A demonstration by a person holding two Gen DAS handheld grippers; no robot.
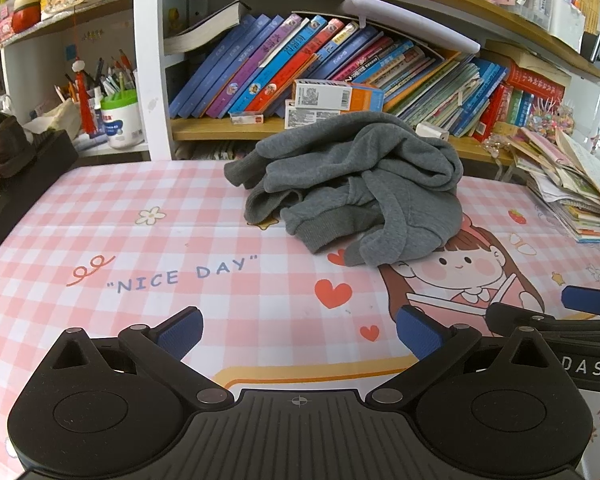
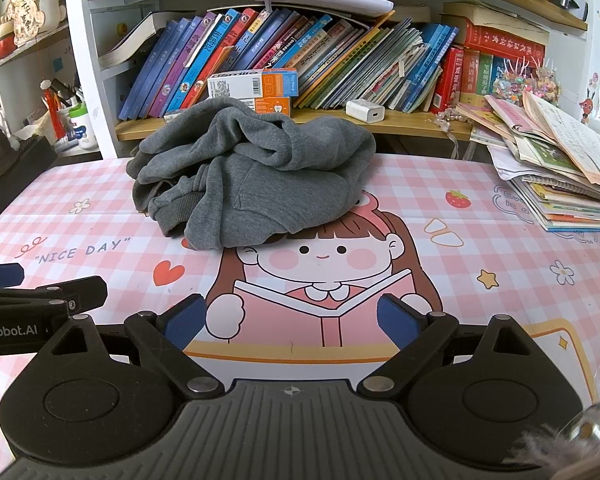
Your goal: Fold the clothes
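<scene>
A grey sweatshirt (image 1: 352, 188) lies in a crumpled heap on the far middle of the pink checked tablecloth (image 1: 140, 240); it also shows in the right wrist view (image 2: 252, 172). My left gripper (image 1: 298, 330) is open and empty, low over the cloth, well short of the heap. My right gripper (image 2: 292, 320) is open and empty, over the cartoon girl print, also short of the heap. The two grippers sit side by side: part of the right one (image 1: 560, 320) shows at the left view's right edge, part of the left one (image 2: 40, 304) at the right view's left edge.
A bookshelf (image 1: 340, 64) full of leaning books stands right behind the table. A messy stack of books and papers (image 2: 560, 176) sits on the table's far right. A black box (image 1: 28, 176) and a pen pot (image 1: 120, 116) are at the far left.
</scene>
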